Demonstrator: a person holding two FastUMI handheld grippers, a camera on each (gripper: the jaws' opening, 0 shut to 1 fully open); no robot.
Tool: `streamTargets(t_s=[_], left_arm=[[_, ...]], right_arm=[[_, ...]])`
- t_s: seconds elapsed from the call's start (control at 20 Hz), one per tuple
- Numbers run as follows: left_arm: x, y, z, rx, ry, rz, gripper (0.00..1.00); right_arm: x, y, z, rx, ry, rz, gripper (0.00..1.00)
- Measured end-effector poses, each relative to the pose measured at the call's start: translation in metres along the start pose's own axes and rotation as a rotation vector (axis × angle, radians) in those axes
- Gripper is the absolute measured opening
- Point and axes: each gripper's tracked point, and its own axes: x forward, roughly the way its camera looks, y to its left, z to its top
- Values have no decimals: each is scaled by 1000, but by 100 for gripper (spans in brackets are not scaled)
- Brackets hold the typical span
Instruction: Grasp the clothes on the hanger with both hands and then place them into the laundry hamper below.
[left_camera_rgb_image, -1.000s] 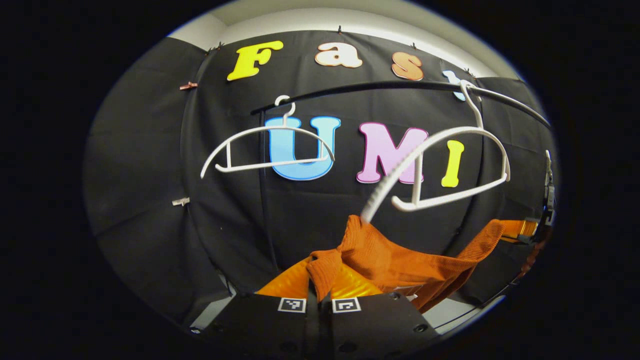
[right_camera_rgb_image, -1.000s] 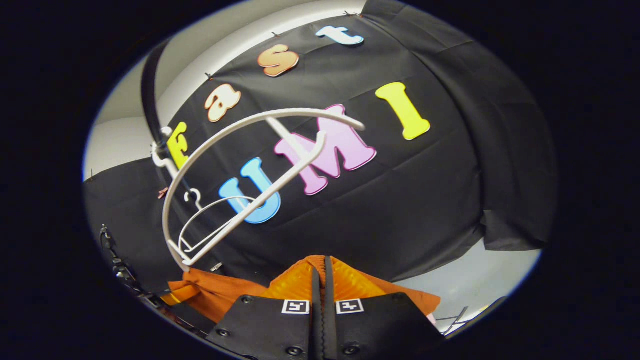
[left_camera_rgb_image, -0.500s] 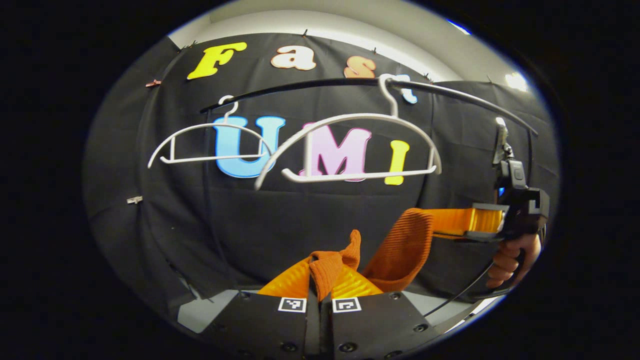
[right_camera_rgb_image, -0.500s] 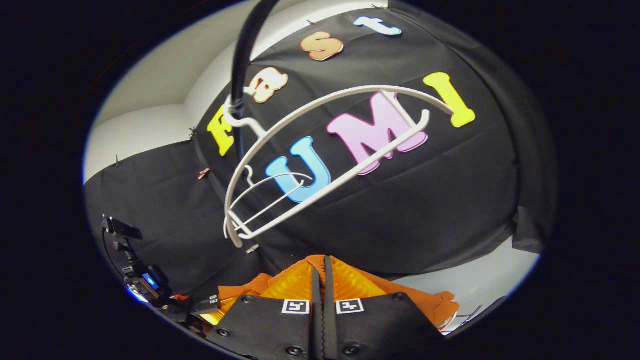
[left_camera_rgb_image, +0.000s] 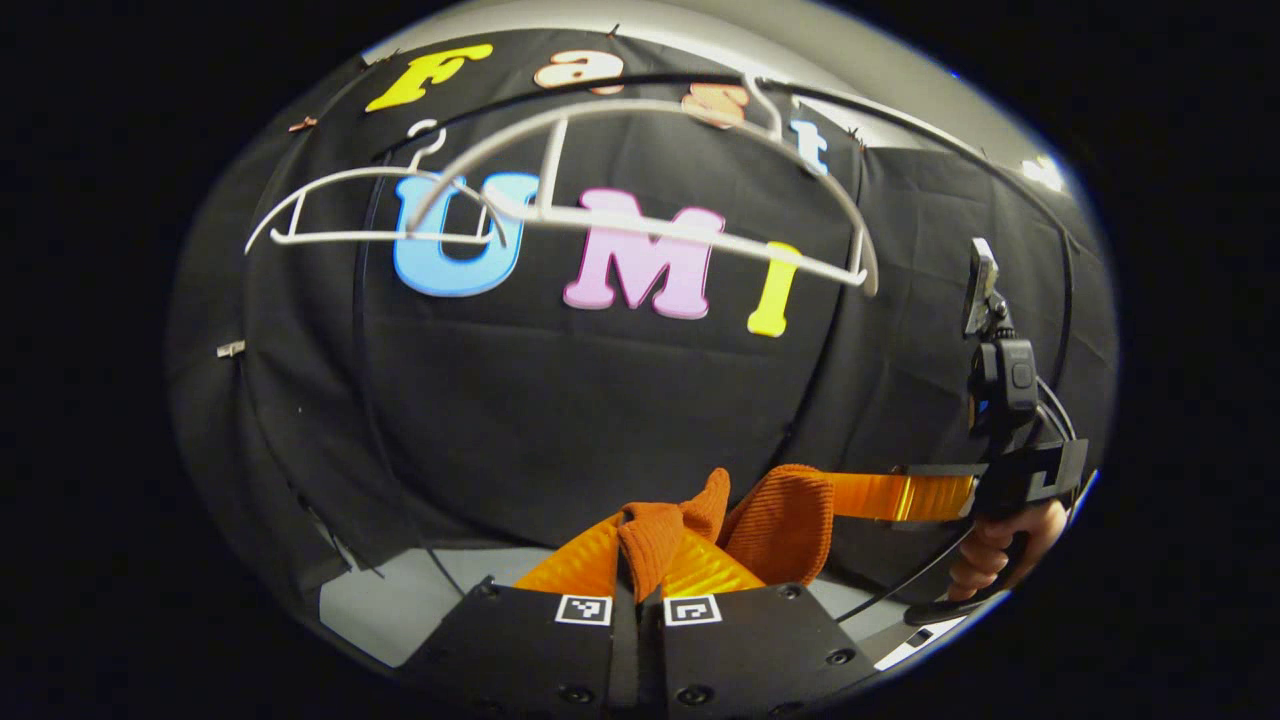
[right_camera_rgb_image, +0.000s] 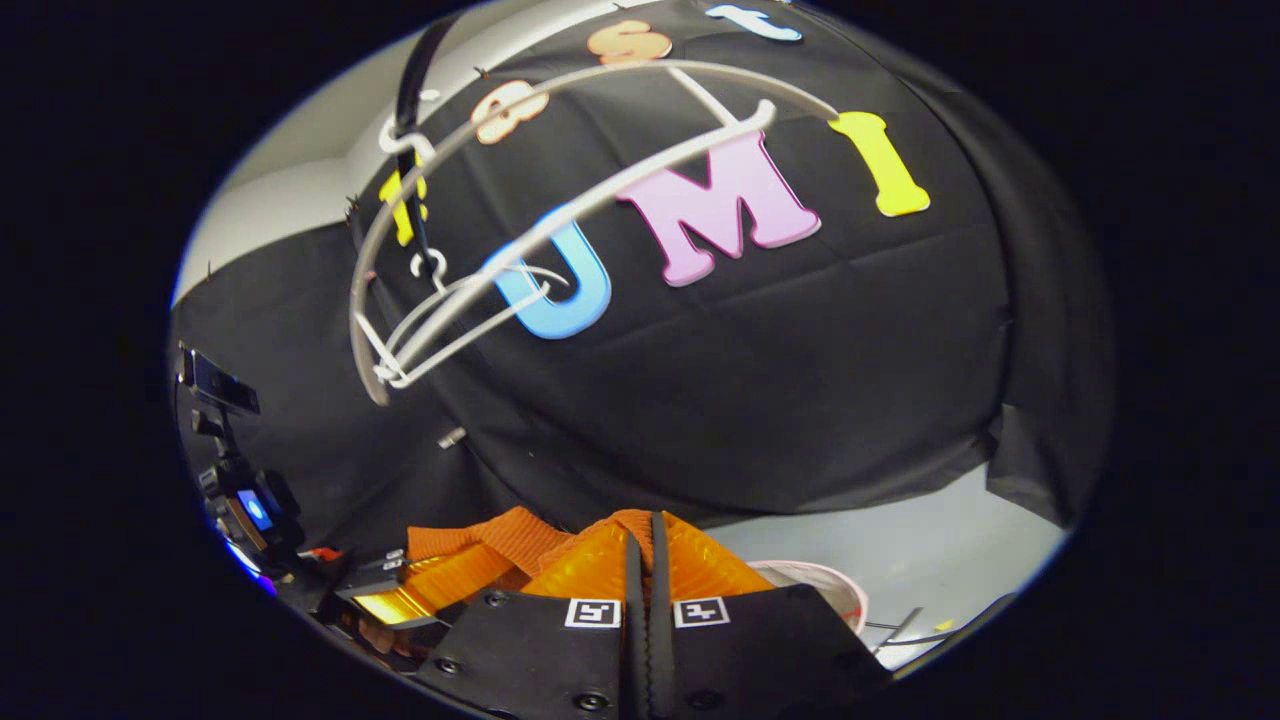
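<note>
In the left gripper view, the left gripper (left_camera_rgb_image: 640, 560) has its two fingers pressed together on a bunched fold of the orange garment (left_camera_rgb_image: 770, 510), which rises in a ribbed ridge between the fingertips and spreads off to the right. Farther right in that view the right gripper (left_camera_rgb_image: 850, 495) reaches in sideways, its fingers meeting the far end of the same cloth, and a hand (left_camera_rgb_image: 995, 550) grips its handle below a small mounted device (left_camera_rgb_image: 1000, 350). Above, two white hangers hang bare from a dark rail (left_camera_rgb_image: 900, 110): the near hanger (left_camera_rgb_image: 650, 215) is large and tilted, and the far hanger (left_camera_rgb_image: 370, 205) sits smaller behind it to the left.

In the right gripper view, that gripper's own fingers close tightly on a thin orange edge of the garment, with more of the cloth bunched to the left, where the left gripper's fingers hold it low at the edge. The pale rim of the laundry hamper (right_camera_rgb_image: 830, 580) peeks out just to the right of the fingers, on the light floor (right_camera_rgb_image: 920, 550). The garment is off the hangers, stretched between the two grippers and held above floor level
</note>
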Motion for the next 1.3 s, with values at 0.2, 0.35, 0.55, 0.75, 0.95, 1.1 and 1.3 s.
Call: streamTargets(t_s=[0.2,0.35,0.55,0.75,0.95,1.1,1.3], left_arm=[[34,10,-68,7,152,40,5],[50,15,-100,20,220,84,5],[66,24,-106,8,231,104,34],[63,28,-113,25,245,103,95],[51,31,-126,35,263,112,96],[41,32,-124,31,252,112,95],[19,30,-102,37,198,122,96]], right_arm=[[22,-40,-59,-93,142,-113,5],[30,-68,-92,-156,229,-210,5],[32,-78,-121,-143,306,-231,27],[25,-107,-126,-161,319,-382,82],[15,-105,-139,-109,334,-409,99],[9,-96,-132,-118,309,-405,99],[-9,-73,-110,-146,227,-399,99]])
